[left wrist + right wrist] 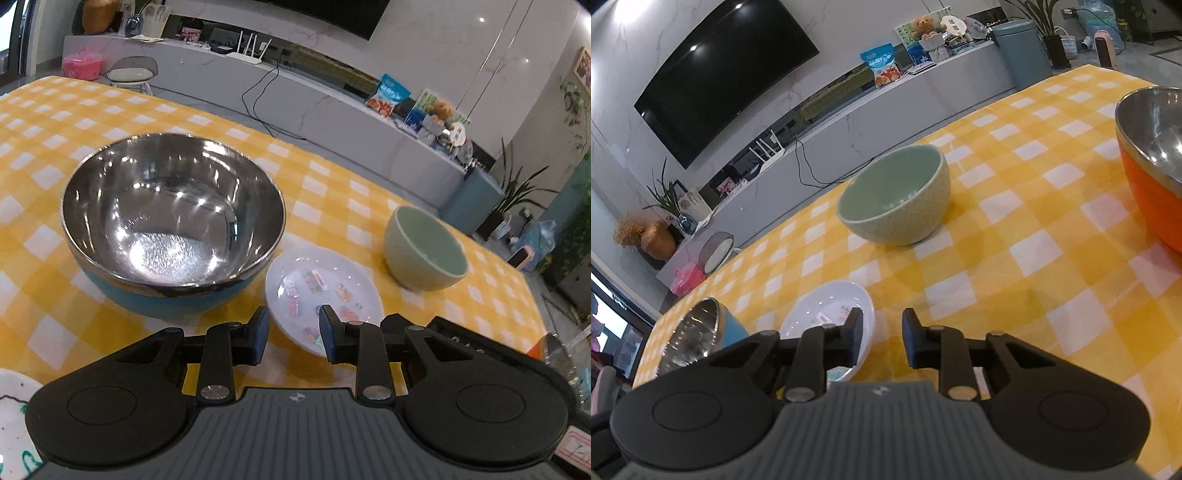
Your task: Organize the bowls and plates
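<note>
A large steel bowl with a blue outside stands on the yellow checked tablecloth. To its right lies a small white plate with little pictures on it, and further right a pale green bowl. My left gripper hovers open over the plate's near edge, with nothing gripped. My right gripper is open too, with only cloth in its gap; its left finger overlaps the plate's right rim. A steel bowl with an orange outside stands at the far right.
Another white plate with green marks shows at the lower left corner of the left wrist view. The table's far edge runs behind the bowls, with a low grey cabinet, a chair and a television beyond it.
</note>
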A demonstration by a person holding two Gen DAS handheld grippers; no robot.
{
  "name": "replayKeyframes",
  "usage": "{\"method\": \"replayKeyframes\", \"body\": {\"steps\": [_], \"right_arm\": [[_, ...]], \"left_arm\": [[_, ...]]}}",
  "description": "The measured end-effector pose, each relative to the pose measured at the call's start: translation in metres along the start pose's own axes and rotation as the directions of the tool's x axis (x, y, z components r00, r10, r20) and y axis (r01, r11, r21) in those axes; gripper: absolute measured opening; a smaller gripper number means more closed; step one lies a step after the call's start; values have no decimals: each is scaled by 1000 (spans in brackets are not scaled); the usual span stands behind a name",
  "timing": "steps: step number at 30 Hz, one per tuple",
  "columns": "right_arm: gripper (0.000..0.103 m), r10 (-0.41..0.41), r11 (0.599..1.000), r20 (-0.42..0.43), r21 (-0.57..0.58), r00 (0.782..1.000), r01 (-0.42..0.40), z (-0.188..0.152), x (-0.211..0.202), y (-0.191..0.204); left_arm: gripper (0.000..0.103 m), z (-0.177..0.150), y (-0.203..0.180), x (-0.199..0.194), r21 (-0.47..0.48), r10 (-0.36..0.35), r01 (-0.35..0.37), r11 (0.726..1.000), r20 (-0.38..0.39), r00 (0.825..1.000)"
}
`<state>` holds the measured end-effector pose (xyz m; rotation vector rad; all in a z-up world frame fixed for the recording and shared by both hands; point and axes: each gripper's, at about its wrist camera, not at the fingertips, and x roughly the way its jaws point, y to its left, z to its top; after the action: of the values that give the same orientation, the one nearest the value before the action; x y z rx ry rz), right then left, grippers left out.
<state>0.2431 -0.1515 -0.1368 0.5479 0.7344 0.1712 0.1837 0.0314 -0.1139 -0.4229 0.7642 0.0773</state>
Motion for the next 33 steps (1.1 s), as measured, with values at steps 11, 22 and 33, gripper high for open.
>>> {"method": "replayKeyframes", "body": {"steps": [11,22,33], "right_arm": [[1,36,999,-28,-10,999,-37,-2,9,-1],[0,22,1000,-31,2,999,-22,-4,-3,2],[1,43,999,-77,0,996,-43,-16,-49,13]], "left_arm": [[15,-6,-6,6,55,29,-29,998,1,1000],[10,-4,-9,-16,77,27,-29,997,16,999],[8,-11,-4,-67,72,41,-43,997,27,999]]}}
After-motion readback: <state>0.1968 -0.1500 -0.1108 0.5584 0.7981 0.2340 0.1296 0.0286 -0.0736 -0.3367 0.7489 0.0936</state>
